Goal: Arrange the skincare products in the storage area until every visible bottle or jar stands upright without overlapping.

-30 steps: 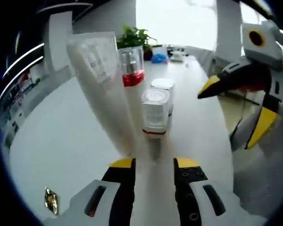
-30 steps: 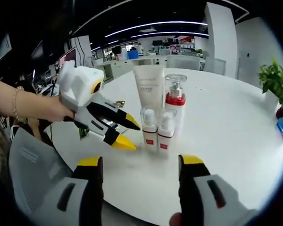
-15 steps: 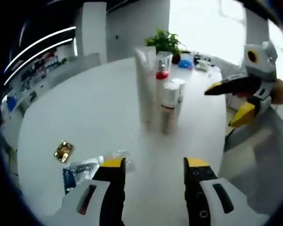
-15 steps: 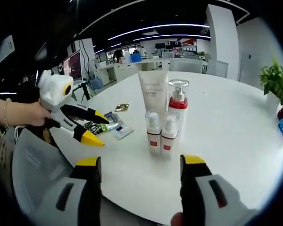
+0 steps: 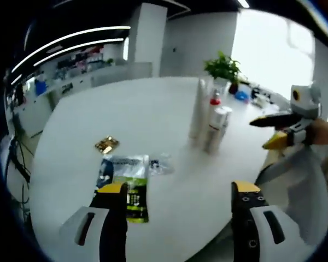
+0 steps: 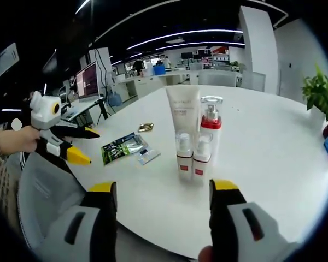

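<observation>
Four skincare items stand upright in a tight cluster on the white round table (image 6: pixel 262 164): a tall white tube (image 6: pixel 182 113), a clear pump bottle with a red band (image 6: pixel 210 128), and two small white bottles (image 6: pixel 184 157) (image 6: pixel 201 160) in front. In the left gripper view the same cluster (image 5: pixel 210 117) stands far ahead. My left gripper (image 5: pixel 177 194) is open and holds nothing; it also appears at the left in the right gripper view (image 6: pixel 79 144). My right gripper (image 6: pixel 163 191) is open with nothing between its jaws, and appears at the right in the left gripper view (image 5: pixel 273 131).
A green sachet (image 6: pixel 120 147), a small clear sachet (image 6: pixel 148 157) and a gold sachet (image 6: pixel 145 127) lie flat on the table left of the cluster. A potted plant (image 6: pixel 320 95) stands at the far right edge. A grey chair (image 6: pixel 44 191) sits beside the table. Desks fill the background.
My left gripper has drawn back from the tube and bottles, well away from the cluster. The cluster stands unmoved. The right gripper has backed off slightly.
</observation>
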Available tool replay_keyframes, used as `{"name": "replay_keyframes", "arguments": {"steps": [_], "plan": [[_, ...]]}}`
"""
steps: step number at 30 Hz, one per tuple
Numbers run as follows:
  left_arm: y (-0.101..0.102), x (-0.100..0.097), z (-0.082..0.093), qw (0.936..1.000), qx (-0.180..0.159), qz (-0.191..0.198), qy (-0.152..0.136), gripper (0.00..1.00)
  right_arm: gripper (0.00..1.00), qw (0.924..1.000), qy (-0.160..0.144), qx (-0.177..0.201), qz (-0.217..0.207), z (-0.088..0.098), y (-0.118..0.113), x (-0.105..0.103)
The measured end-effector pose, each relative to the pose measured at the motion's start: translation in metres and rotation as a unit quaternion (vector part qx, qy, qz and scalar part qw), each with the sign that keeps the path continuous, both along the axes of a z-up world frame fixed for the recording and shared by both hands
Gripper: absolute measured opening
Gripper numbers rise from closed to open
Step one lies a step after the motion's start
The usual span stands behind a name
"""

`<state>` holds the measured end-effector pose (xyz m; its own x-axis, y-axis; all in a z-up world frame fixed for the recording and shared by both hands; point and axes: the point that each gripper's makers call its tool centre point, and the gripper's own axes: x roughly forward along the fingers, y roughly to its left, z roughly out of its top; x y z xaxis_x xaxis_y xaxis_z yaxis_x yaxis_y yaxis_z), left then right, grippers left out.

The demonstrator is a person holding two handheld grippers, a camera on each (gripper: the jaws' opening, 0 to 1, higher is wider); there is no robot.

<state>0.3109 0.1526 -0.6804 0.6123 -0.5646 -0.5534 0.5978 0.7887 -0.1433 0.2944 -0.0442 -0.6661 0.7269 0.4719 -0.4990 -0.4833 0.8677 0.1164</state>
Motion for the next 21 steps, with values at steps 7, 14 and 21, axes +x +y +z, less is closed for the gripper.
{"name": "replay_keyframes", "arguments": {"steps": [7, 14, 21], "plan": [[0.016, -0.009, 0.015, 0.9989, -0.02, 0.042, -0.006, 0.89, 0.69, 0.9999, -0.009, 0.002, 0.008, 0.005, 0.005, -0.005], [0.033, -0.023, 0.024, 0.9967, -0.025, 0.076, -0.014, 0.97, 0.72, 0.9989, -0.044, 0.008, 0.011, 0.02, 0.01, -0.009], [0.037, -0.034, 0.027, 0.9954, -0.018, 0.093, -0.02, 0.97, 0.74, 0.9988, -0.043, 0.018, 0.014, 0.024, 0.008, -0.017]]}}
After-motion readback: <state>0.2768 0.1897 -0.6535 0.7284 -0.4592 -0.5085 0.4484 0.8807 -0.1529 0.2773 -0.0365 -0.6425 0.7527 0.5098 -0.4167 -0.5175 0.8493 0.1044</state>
